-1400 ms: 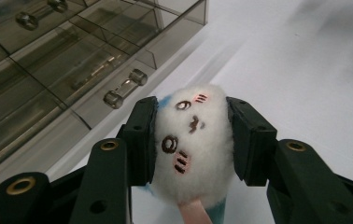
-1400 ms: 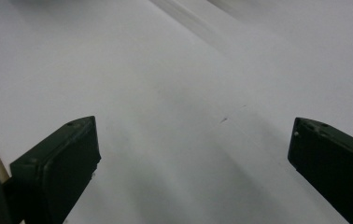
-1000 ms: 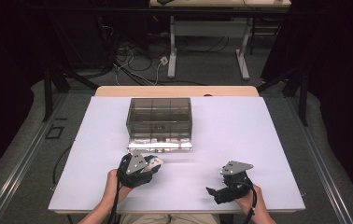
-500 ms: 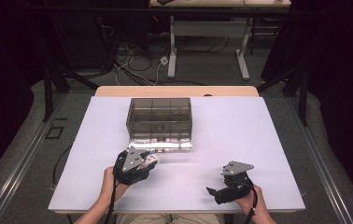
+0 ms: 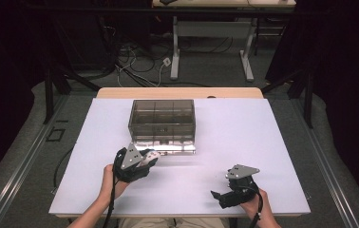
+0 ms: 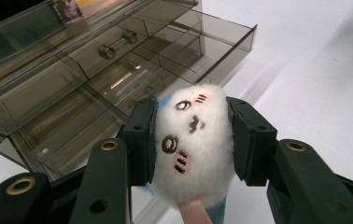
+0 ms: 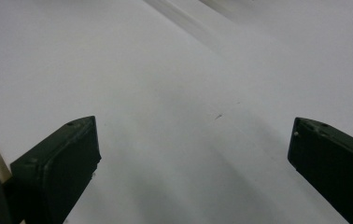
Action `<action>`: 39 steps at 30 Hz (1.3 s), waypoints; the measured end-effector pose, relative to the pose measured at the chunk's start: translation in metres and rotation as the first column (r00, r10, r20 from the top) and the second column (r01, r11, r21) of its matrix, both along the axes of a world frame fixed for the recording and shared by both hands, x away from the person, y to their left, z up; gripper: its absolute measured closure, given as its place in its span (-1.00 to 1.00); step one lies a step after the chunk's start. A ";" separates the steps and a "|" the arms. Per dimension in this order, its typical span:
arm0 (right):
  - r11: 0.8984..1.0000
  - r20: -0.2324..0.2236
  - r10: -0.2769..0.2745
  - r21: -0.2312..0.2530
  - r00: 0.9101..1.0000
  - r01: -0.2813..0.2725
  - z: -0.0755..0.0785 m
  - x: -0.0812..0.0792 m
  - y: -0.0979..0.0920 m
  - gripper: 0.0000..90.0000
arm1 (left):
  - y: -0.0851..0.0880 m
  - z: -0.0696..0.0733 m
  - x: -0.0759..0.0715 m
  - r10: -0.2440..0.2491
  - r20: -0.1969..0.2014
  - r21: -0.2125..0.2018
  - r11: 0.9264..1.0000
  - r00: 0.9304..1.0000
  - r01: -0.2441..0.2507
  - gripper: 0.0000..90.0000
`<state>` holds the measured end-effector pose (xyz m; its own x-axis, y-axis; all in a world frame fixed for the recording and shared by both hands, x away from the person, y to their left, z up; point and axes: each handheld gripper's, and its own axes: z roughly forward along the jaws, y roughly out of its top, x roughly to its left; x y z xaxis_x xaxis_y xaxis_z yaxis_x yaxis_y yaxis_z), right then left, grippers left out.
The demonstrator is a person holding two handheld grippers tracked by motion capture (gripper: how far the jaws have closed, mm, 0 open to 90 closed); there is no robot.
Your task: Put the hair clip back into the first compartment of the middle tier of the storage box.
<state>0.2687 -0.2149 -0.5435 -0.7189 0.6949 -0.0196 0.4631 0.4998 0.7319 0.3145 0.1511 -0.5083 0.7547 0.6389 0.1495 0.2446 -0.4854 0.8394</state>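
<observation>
Left gripper (image 6: pixel 191 140) clamps white plush toy (image 6: pixel 191 144); no legible writing.

Dark room, grey floor (image 5: pixel 21 156) with cables (image 5: pixel 135 66) snaking under a far white desk (image 5: pixel 213 28); white table (image 5: pixel 263 142) brightly lit.

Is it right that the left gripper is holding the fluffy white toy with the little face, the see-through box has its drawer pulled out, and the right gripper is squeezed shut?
Not quite. The right gripper is open: the right gripper view shows its jaws wide apart over the bare white table. The left gripper does hold the fluffy white toy, and the see-through box has its drawer out.
</observation>
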 end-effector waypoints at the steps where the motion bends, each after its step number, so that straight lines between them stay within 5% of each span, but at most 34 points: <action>1: 1.000 -0.003 -0.001 0.000 1.000 0.001 0.000 0.000 0.000 -0.96 | 0.001 0.001 0.001 -0.005 0.001 0.002 1.000 1.000 0.005 0.25; 24: 1.000 0.002 0.000 -0.019 1.000 0.000 -0.002 0.000 0.001 -0.96 | 0.017 0.003 0.038 -0.022 0.093 -0.031 0.999 0.995 0.025 0.25; 39: 1.000 0.000 -0.005 -0.012 1.000 0.005 -0.002 -0.001 0.002 -0.96 | 0.018 -0.002 0.062 -0.022 0.095 -0.021 0.999 0.995 0.024 0.25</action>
